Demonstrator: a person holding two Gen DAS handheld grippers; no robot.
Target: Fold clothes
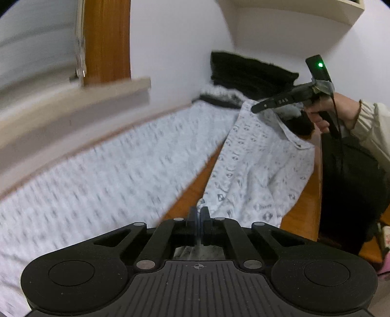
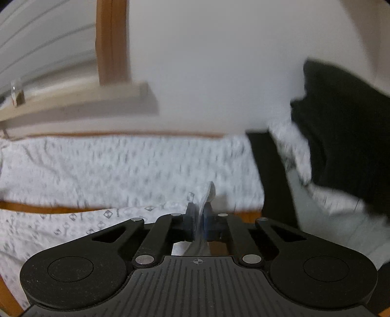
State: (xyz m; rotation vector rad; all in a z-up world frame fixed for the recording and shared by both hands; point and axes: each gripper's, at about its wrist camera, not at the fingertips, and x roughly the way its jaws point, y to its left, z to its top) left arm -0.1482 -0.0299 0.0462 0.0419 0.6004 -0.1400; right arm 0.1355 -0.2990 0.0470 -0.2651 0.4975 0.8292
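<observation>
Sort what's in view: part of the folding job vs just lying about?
In the job:
- white patterned garment, pinched at two edges
- left claw, shut on it
- right claw, shut on it
- wooden table underneath

Lying about:
- black clothes pile by the wall
- window sill
- wall shelf

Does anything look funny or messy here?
Nothing looks broken or spilled. The white patterned cloth is bunched and held up off the wooden table because both tools pinch it: the left tool and the right tool. A heap of black clothes sits rumpled against the wall. The pictures are blurry.
</observation>
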